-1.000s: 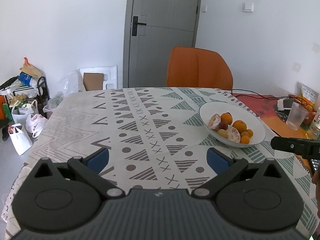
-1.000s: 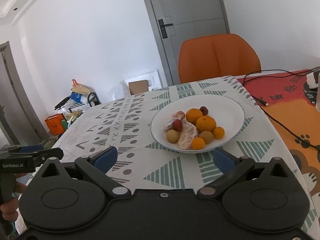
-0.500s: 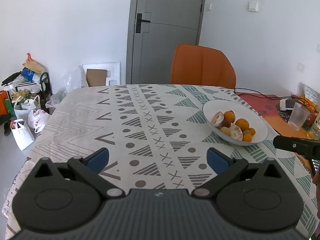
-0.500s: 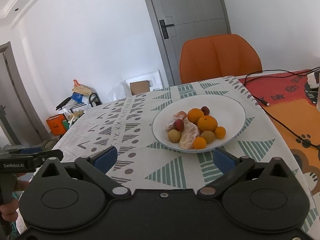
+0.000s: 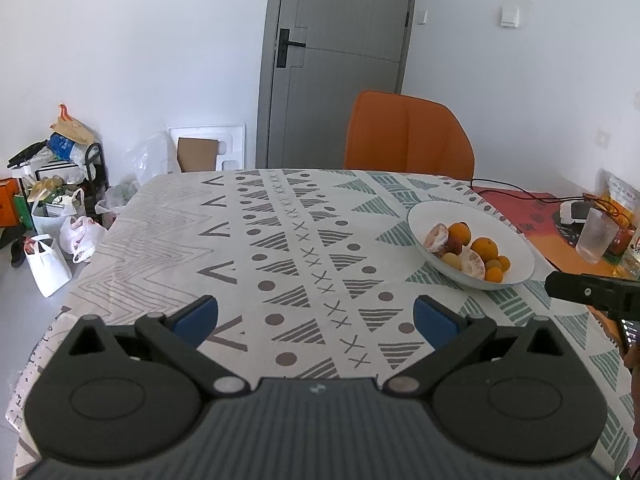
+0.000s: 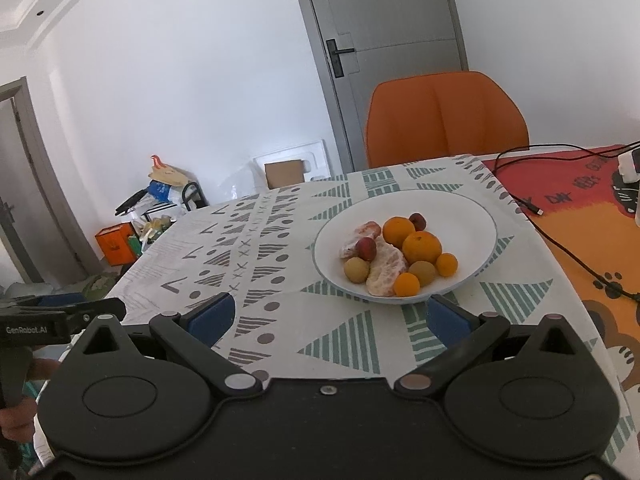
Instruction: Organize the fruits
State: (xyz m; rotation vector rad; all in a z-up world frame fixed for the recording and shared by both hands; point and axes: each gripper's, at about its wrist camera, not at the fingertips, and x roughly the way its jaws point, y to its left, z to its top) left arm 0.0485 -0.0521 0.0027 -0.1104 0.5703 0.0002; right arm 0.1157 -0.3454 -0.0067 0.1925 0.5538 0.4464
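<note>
A white plate (image 6: 476, 216) (image 5: 520, 248) on the patterned tablecloth holds oranges (image 6: 422, 247), small orange fruits (image 6: 406, 284), peeled citrus pieces (image 6: 386, 266), red fruits (image 6: 365, 249) and brownish round fruits (image 6: 356, 270). My right gripper (image 6: 327, 316) is open just short of the plate's near rim, nothing between its blue pads. My left gripper (image 5: 316, 318) is open over bare cloth, well left of the plate and empty. The right gripper's tip (image 5: 588, 292) shows at the left wrist view's right edge.
An orange chair (image 5: 408, 136) stands at the table's far side before a grey door (image 5: 336, 60). Right of the plate lie a black cable (image 6: 576, 256), a red-orange mat (image 6: 592, 216) and a plastic cup (image 5: 598, 236). Bags and boxes (image 5: 52, 208) crowd the floor at left.
The left gripper has pulled back and risen a little, so the table and plate look farther away. The right gripper has hardly moved. Both stay open.
</note>
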